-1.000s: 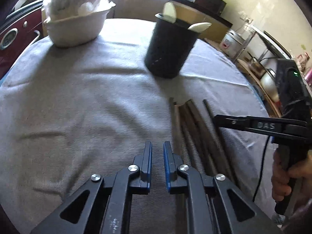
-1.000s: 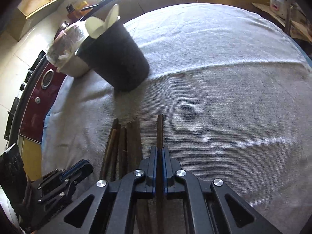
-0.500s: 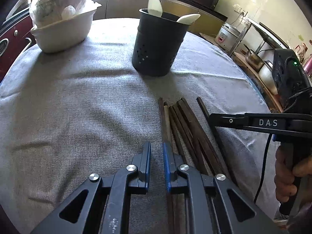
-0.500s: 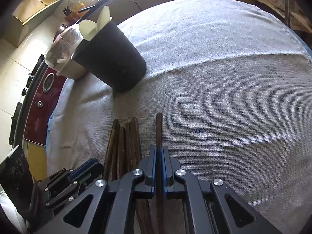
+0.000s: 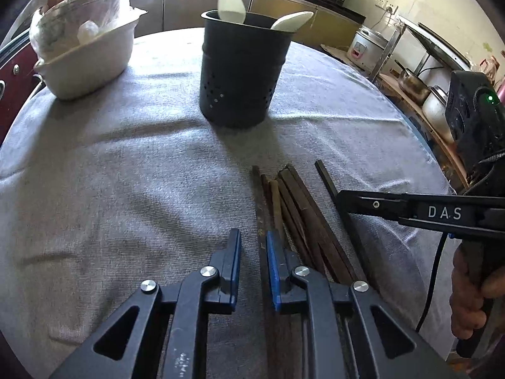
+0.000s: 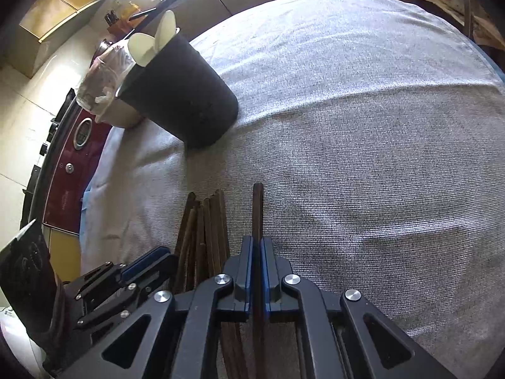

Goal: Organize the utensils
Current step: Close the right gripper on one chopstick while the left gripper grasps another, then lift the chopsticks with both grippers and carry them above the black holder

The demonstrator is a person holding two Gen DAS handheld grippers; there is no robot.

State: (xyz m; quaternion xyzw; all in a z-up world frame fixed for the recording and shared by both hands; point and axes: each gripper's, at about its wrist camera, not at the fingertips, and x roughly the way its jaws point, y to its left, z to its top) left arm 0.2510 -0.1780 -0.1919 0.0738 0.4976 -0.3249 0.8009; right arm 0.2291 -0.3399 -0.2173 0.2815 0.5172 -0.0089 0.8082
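Several dark wooden chopsticks (image 5: 296, 208) lie bundled on the grey cloth. My left gripper (image 5: 252, 241) hovers low over the bundle's left edge. Its jaws are opening, and the leftmost chopstick (image 5: 259, 189) runs between them without the pads pressing on it. My right gripper (image 6: 256, 243) is shut on a single chopstick (image 6: 257, 208) lying to the right of the bundle (image 6: 205, 230); it shows from the side in the left wrist view (image 5: 344, 197). A black perforated utensil holder (image 5: 240, 72) (image 6: 186, 101) stands upright beyond, holding two white spoons (image 5: 232, 3).
A white bowl (image 5: 85, 57) holding a plastic bag sits at the table's far left. The grey cloth (image 6: 363, 126) covers the round table. A hand (image 5: 470, 303) grips the right tool. Shelves with pots and a rice cooker (image 5: 367, 44) stand off the right edge.
My left gripper has shifted right onto the bundle's left edge and its jaws have spread a little. The right gripper stays shut on its chopstick in the same spot.
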